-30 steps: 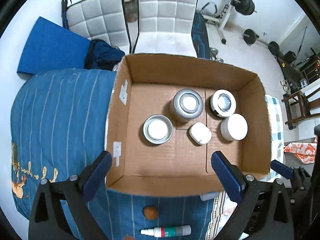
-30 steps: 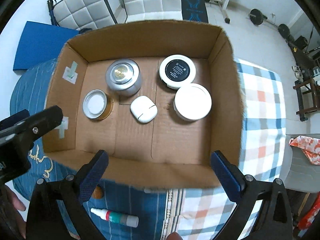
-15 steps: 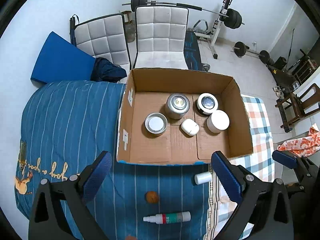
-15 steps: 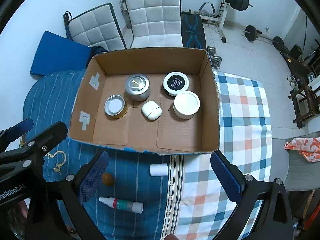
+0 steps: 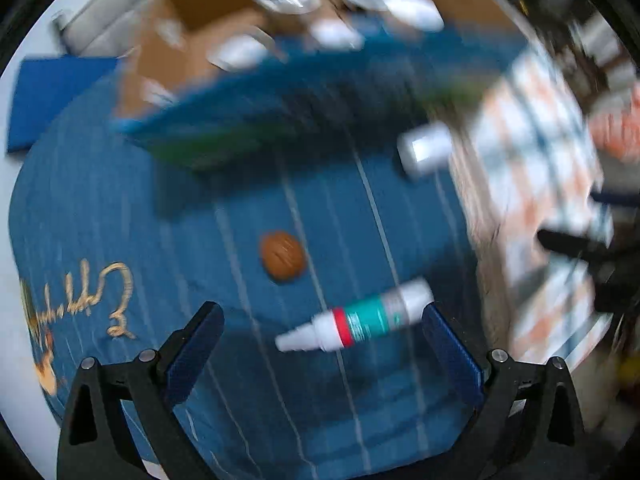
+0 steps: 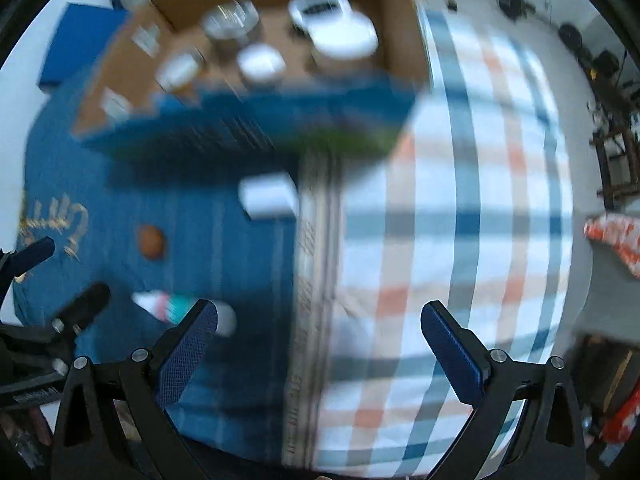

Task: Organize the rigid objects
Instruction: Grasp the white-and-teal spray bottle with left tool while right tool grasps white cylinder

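Both views are blurred by motion. A white spray bottle with a teal and red label lies on the blue striped bedspread, just beyond my open, empty left gripper. A brown round object and a small white cylinder lie further out. The cardboard box holds several white and silver jars. My right gripper is open and empty over the seam between the blue and checked covers. In the right wrist view the bottle, the brown object, the cylinder and the box also show.
The left gripper shows at the left edge of the right wrist view. The right gripper's dark body shows at the right of the left wrist view. A checked cover spans the right side. An orange patterned cloth lies far right.
Both grippers have pulled back from over the box and dropped towards the bedspread. The loose bottle, brown object and white cylinder now look much larger. Both grippers stay open.
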Demonstrator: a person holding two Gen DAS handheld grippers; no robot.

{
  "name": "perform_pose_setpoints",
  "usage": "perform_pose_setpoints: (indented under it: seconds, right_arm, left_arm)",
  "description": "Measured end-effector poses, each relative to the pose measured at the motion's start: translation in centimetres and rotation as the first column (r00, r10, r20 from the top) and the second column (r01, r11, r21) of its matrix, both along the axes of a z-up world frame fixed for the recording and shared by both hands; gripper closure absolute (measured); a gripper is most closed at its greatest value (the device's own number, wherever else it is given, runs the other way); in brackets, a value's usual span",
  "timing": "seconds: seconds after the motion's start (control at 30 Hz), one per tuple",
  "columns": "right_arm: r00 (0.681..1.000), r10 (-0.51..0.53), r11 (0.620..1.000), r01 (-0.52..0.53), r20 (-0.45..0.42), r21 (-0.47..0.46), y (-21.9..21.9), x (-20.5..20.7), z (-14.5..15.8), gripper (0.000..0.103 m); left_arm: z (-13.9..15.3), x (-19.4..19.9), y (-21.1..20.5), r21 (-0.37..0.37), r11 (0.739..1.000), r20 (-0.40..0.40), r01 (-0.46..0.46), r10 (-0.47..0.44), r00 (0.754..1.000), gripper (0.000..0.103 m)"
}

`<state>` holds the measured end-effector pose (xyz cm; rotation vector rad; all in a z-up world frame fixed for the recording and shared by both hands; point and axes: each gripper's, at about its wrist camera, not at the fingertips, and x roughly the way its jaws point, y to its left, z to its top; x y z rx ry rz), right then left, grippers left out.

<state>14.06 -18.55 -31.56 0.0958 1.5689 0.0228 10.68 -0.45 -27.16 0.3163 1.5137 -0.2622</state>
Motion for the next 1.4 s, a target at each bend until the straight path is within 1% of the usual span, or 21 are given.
perform_pose_setpoints:
  seconds: [0.07, 0.13, 0.23, 0.27, 0.3, 0.37, 0.43, 0.5, 0.53, 0.6, 0.63, 0.7, 0.77, 0.8, 0.93, 1.0, 1.1, 1.13, 1.2, 1.27, 1.4]
  right_arm:
    - [0.999, -0.012, 1.000, 0.012, -0.039, -0.011, -0.9, -0.9, -2.1, 0.000]
    - [0.998, -0.029, 0.999, 0.028, -0.060, -0.023, -1.7, -1.4, -3.4, 0.000]
    - [0.997, -0.040, 0.999, 0.038, -0.063, -0.024, -2.2, -1.8, -4.2, 0.000]
    - [0.997, -0.039, 0.999, 0.038, -0.063, -0.021, -2.3, -1.9, -4.3, 0.000]
    - [0.997, -0.041, 0.999, 0.040, -0.063, -0.015, -2.3, -2.0, -4.5, 0.000]
    - [0.997, -0.045, 0.999, 0.045, -0.059, -0.005, -2.2, -2.0, -4.6, 0.000]
    - [0.998, -0.049, 0.999, 0.050, -0.042, 0.011, -2.0, -1.8, -4.7, 0.000]
    - [0.998, -0.070, 0.997, 0.070, -0.001, 0.035, -1.7, -1.2, -4.6, 0.000]
    - [0.997, -0.081, 0.996, 0.080, 0.014, 0.046, -1.5, -0.9, -4.6, 0.000]
    - [0.993, -0.111, 0.990, 0.107, 0.040, 0.086, -1.2, 0.1, -5.0, 0.000]
    - [0.991, -0.126, 0.987, 0.120, 0.052, 0.110, -0.9, 0.7, -5.2, 0.001]
    - [0.987, -0.148, 0.981, 0.138, 0.069, 0.135, -0.1, 2.0, -5.9, 0.007]
    - [0.985, -0.154, 0.979, 0.143, 0.071, 0.144, 0.7, 3.1, -6.5, 0.013]
    - [0.985, -0.158, 0.978, 0.146, 0.069, 0.148, 1.1, 3.6, -6.9, 0.015]
    - [0.982, -0.176, 0.975, 0.165, 0.066, 0.146, 2.0, 5.3, -8.6, 0.018]
    - [0.985, -0.168, 0.979, 0.161, 0.049, 0.126, 2.9, 5.8, -9.2, 0.042]
    - [0.989, -0.141, 0.988, 0.137, 0.050, 0.075, 3.7, 5.9, -9.4, 0.053]
    - [0.990, -0.132, 0.989, 0.128, 0.046, 0.073, 3.7, 5.6, -9.3, 0.053]
    - [0.992, -0.123, 0.990, 0.121, 0.022, 0.078, 3.7, 5.1, -9.4, 0.054]
    - [0.994, -0.111, 0.992, 0.110, 0.002, 0.065, 3.0, 3.9, -9.1, 0.054]
    - [0.995, -0.091, 0.994, 0.094, -0.045, 0.057, 1.5, 0.9, -9.2, 0.054]
  left_arm:
    - [-2.5, -1.1, -1.2, 0.035, 0.997, -0.038, 0.071, -0.069, 0.997, 0.002]
    - [-4.9, -1.7, -2.3, 0.061, 0.990, -0.084, 0.127, -0.122, 0.989, 0.008]
    - [-8.0, -2.2, -3.3, 0.085, 0.981, -0.172, 0.173, -0.157, 0.972, 0.029]
    - [-8.5, -2.2, -3.3, 0.085, 0.982, -0.192, 0.171, -0.152, 0.970, 0.042]
    - [-8.9, -2.2, -3.3, 0.099, 0.982, -0.202, 0.163, -0.140, 0.969, 0.049]
    - [-9.2, -2.0, -2.9, 0.099, 0.988, -0.214, 0.117, -0.093, 0.972, 0.055]
    - [-9.0, -1.6, -1.8, 0.077, 0.997, -0.219, 0.017, 0.001, 0.976, 0.058]
    - [-8.6, -1.2, -0.3, 0.036, 0.993, -0.216, -0.110, 0.115, 0.970, 0.058]
    - [-8.5, -0.9, 0.6, 0.019, 0.982, -0.218, -0.187, 0.187, 0.958, 0.058]
    - [-8.6, -0.5, 2.5, -0.023, 0.938, -0.240, -0.346, 0.330, 0.913, 0.059]
    - [-8.7, -0.3, 3.7, -0.050, 0.894, -0.255, -0.444, 0.419, 0.871, 0.059]
    - [-8.8, 0.0, 4.6, -0.069, 0.845, -0.273, -0.531, 0.496, 0.824, 0.059]
    - [-9.0, 0.3, 4.9, -0.078, 0.818, -0.283, -0.570, 0.530, 0.799, 0.058]
    - [-9.1, 0.5, 4.8, -0.077, 0.821, -0.288, -0.565, 0.525, 0.801, 0.058]
    - [-9.3, 1.7, 3.0, -0.034, 0.890, -0.279, -0.454, 0.428, 0.860, 0.058]
    - [-9.3, 2.2, 2.1, -0.009, 0.916, -0.267, -0.402, 0.385, 0.884, 0.058]
    - [-9.2, 2.6, 0.8, 0.006, 0.938, -0.260, -0.346, 0.335, 0.906, 0.059]
    - [-9.2, 2.7, 0.4, -0.003, 0.938, -0.269, -0.347, 0.333, 0.904, 0.062]
    - [-9.0, 2.9, 0.2, -0.030, 0.925, -0.307, -0.378, 0.351, 0.884, 0.072]
    - [-8.9, 2.6, 0.1, -0.072, 0.910, -0.358, -0.407, 0.358, 0.863, 0.073]
    - [-9.3, 2.2, -0.9, -0.048, 0.930, -0.332, -0.364, 0.329, 0.884, 0.070]
